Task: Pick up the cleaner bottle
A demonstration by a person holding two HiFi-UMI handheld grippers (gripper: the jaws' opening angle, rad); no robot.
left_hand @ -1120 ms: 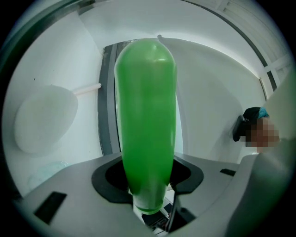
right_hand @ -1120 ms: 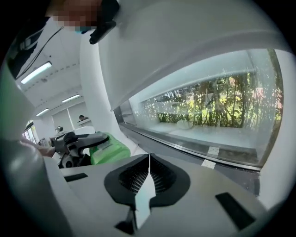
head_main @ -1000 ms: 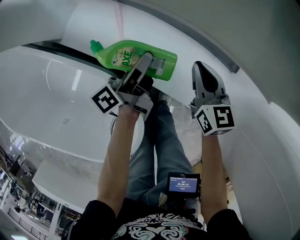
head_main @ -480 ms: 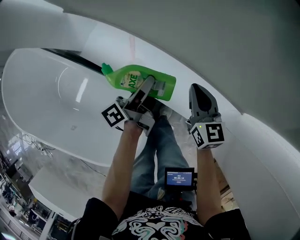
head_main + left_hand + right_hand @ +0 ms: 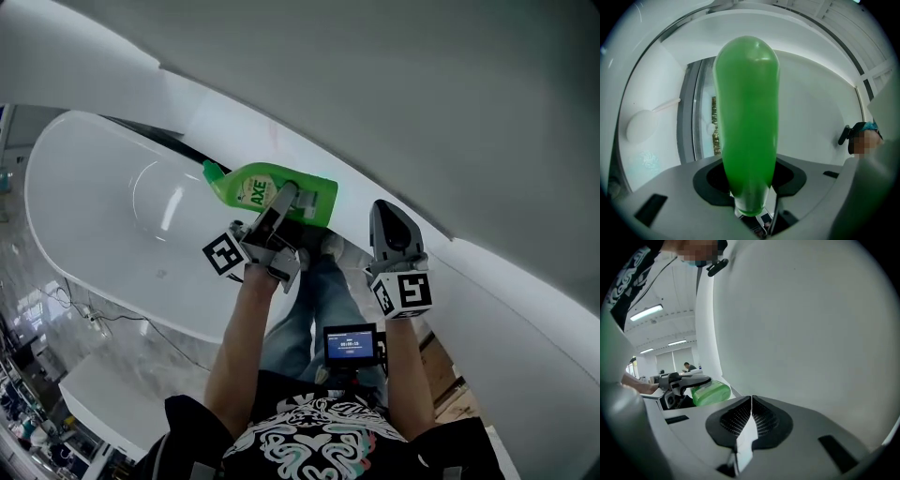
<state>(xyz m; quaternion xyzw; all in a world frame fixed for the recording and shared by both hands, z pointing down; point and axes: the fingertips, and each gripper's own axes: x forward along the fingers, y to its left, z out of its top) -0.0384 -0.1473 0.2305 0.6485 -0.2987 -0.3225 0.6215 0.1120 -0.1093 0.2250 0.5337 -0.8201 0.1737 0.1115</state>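
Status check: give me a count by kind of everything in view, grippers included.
Green cleaner bottle: 1
Grippers: 2, the left gripper shut on the bottle, the right gripper shut and empty
White bathtub: 1
Small screen: 1
Total: 5

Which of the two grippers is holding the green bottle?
The left gripper: its jaws are clamped on the green cleaner bottle. The right gripper has its jaws shut together with nothing between them.
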